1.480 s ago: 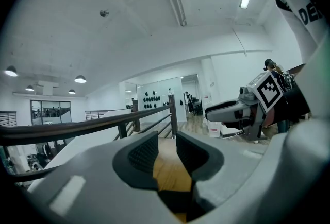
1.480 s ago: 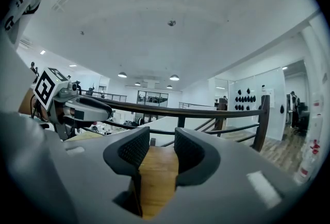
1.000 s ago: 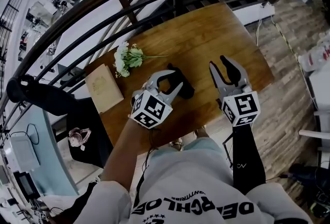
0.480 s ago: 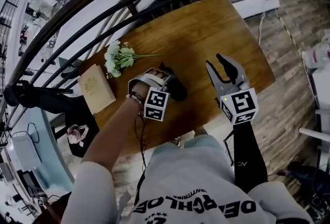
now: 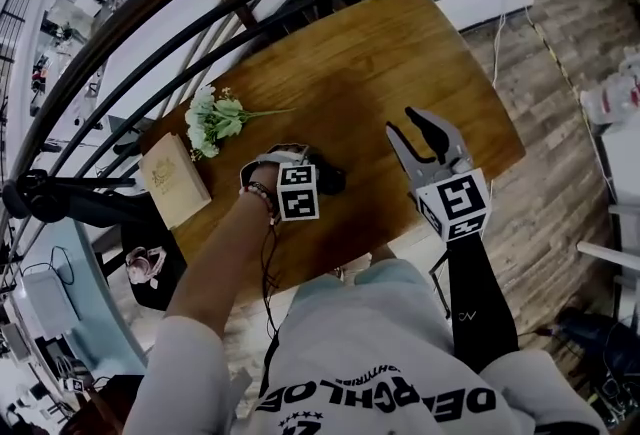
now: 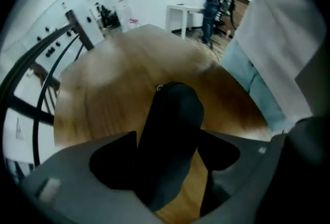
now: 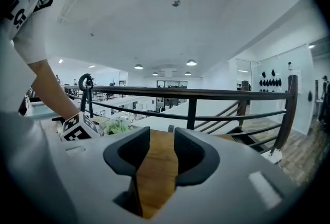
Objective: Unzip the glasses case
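Wooden table [image 5: 400,53] by railing [image 5: 150,3], left gripper [image 6: 167,153] pointing down, clamped on black case [image 6: 175,109], right gripper [image 7: 161,140] nearby, jaws apart, empty.

Head view overhead; table [image 5: 400,53] in all views

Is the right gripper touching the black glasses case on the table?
Apart. The head view shows bare table between the right gripper and the glasses case; the right gripper view shows only wood between its open jaws.

Head view: left gripper [image 5: 300,178] hides most of glasses case [image 5: 334,181]; pad contact w/ it too dark to tell
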The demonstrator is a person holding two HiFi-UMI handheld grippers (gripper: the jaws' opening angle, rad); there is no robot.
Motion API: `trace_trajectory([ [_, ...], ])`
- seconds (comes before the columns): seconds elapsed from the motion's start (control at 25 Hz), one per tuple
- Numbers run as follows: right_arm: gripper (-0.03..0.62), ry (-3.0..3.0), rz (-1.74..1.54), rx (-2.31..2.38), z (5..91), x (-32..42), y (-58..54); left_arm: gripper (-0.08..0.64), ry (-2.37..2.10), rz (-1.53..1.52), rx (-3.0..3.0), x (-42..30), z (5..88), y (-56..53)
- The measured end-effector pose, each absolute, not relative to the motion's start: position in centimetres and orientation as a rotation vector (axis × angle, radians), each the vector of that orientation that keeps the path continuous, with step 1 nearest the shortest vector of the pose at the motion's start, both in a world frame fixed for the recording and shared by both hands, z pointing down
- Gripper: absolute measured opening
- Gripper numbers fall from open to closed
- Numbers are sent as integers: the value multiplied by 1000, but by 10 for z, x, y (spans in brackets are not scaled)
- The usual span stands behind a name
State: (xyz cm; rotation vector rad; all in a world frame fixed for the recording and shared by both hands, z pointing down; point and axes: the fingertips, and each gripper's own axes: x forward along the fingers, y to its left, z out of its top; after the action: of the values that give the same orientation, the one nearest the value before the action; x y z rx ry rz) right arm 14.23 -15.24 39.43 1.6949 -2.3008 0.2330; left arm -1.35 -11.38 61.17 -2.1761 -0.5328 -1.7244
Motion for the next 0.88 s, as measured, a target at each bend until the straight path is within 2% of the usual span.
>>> trace_trajectory([
  [0.2, 175, -2322, 246, 1677, 397, 143, -158, 376, -381, -1979, -2504, -9, 605, -100],
  [0.6, 155, -2375, 291, 1541, 421, 126, -165, 377, -191, -1844, -2503, -8, 604, -108],
  [0.76, 155, -2386, 317, 1462, 438, 125, -167, 377, -59, -1729, -2632, -3, 573, -111],
  [0.88, 155, -2392, 351, 1432, 450, 129, -172, 364, 206, -1567, -2844, 3, 541, -124],
])
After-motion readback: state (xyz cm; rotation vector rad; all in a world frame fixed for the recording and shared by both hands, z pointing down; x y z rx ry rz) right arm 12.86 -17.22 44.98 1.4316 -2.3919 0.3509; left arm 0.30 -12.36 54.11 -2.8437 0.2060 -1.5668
